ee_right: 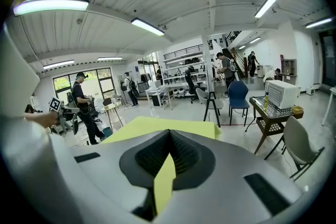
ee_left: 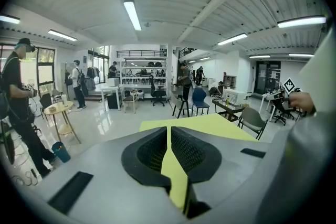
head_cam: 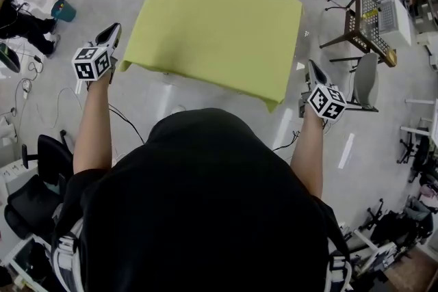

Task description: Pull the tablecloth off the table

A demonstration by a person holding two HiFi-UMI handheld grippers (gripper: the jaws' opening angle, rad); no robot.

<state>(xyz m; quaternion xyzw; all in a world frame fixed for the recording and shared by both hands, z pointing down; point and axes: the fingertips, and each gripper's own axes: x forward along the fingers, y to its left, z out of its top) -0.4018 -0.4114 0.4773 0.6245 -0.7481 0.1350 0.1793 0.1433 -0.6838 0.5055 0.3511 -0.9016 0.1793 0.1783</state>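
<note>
My left gripper [head_cam: 111, 31] is closed down to a thin pinch on the tablecloth [head_cam: 212, 27]. In the left gripper view a strip of the yellow-green fabric runs up between its two dark pads, which are pressed together on it. My right gripper [head_cam: 312, 68] is closed just as tight, and in the right gripper view a fold of the same cloth stands clamped between its pads.

The cloth lies spread out flat ahead of me. I hold its near left corner in one gripper and its near right edge in the other, and the far edge reaches away toward the far side of the room. It covers the table completely, so I cannot tell how much of it rests on the tabletop.

I judge the cloth light, thin and quite limp. The near right corner droops in a small point below my hold, and the near edge dips a little between my two grips. Something this soft should follow wherever I draw it and weigh almost nothing.

It may slide out of flat pads if I jerk it. The corners look like the best places to hold, with enough fabric folded in to give the pads bulk. I would keep an even tension across the near edge. The grey chair [head_cam: 366, 82] stands just right of my right gripper, where a trailing edge could catch.
</note>
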